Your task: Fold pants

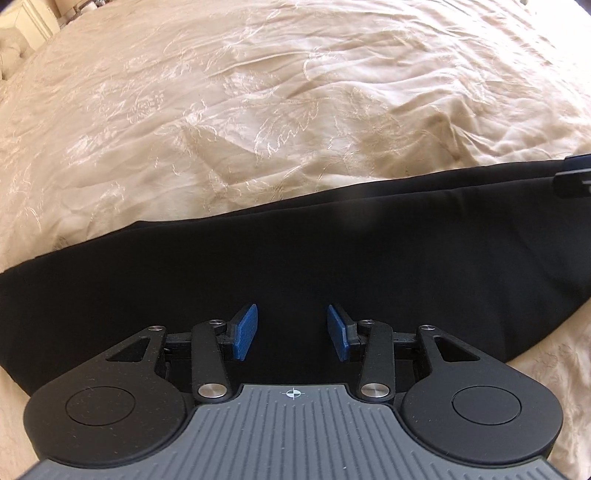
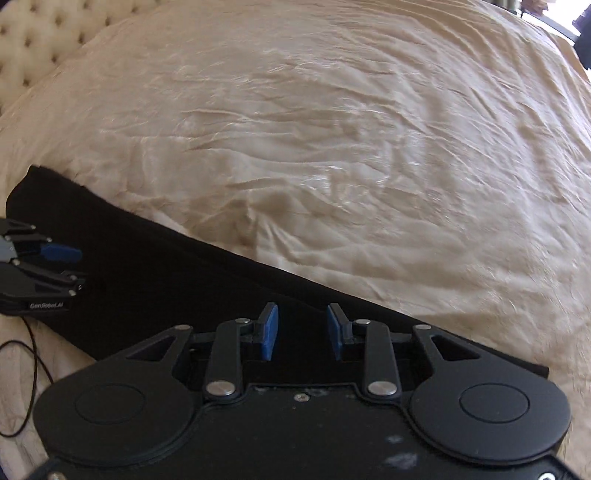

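Note:
Black pants (image 1: 295,258) lie flat in a long band across a cream bedspread (image 1: 258,110). My left gripper (image 1: 292,330) is open over the near edge of the pants, blue pads apart, holding nothing. In the right wrist view the pants (image 2: 155,273) run from the upper left down to the right. My right gripper (image 2: 302,330) is open above their near edge, nothing between its pads. The left gripper (image 2: 61,264) shows at the left edge of the right view, over the pants. The right gripper's tip (image 1: 576,177) shows at the left view's right edge.
The wrinkled cream bedspread (image 2: 351,166) spreads beyond the pants. A tufted headboard (image 2: 40,40) stands at the far left. A thin black cable (image 2: 33,354) loops on the bed at the left. White furniture (image 1: 26,26) stands beyond the bed's far left corner.

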Demonstrator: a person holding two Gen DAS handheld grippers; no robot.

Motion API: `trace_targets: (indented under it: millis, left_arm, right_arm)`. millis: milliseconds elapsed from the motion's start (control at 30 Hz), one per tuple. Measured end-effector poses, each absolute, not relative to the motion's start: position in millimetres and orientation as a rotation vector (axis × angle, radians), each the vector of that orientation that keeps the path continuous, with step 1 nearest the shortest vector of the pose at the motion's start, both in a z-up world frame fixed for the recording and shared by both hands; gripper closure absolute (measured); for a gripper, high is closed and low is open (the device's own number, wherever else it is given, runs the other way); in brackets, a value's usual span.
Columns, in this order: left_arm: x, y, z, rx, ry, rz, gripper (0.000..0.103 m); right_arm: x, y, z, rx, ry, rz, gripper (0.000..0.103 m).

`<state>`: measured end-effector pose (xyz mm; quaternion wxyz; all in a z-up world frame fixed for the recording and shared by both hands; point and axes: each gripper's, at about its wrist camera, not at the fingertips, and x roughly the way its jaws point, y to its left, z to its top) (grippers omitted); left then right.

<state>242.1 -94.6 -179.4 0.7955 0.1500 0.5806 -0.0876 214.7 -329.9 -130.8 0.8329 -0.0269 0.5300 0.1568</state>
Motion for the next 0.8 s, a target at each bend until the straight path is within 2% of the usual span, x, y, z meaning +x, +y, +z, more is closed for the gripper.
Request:
trace_targets:
  millis: [200, 267, 400, 433, 500, 800]
  left_arm:
    - [260, -85, -191, 0.213, 1.307, -0.148, 0.062]
    - [260, -84, -192, 0.202, 1.308, -0.146, 0.062]
    - [258, -85, -190, 0.207, 1.299, -0.146, 0.062]
    - [257, -84, -189, 0.203, 1.294, -0.144, 0.062]
    - [255, -82, -184, 0.187, 1.286, -0.135, 0.062]
    - [256, -87, -161, 0.209, 1.218, -0.146, 0.062]
  right_arm:
    - [242, -294, -154, -0.237, 1.161, 0.516, 0.071]
    - [248, -291, -161, -0.251, 1.192, 0.567, 0.067]
    - [252, -287, -173, -0.307, 1.210, 0.633, 0.064]
    - [252, -287, -174, -0.306, 1.209, 0.640, 0.068]
    - [251, -286, -172, -0.308, 1.211, 0.660, 0.102]
    - [259, -297, -150, -0.243, 1.152, 0.590, 0.101]
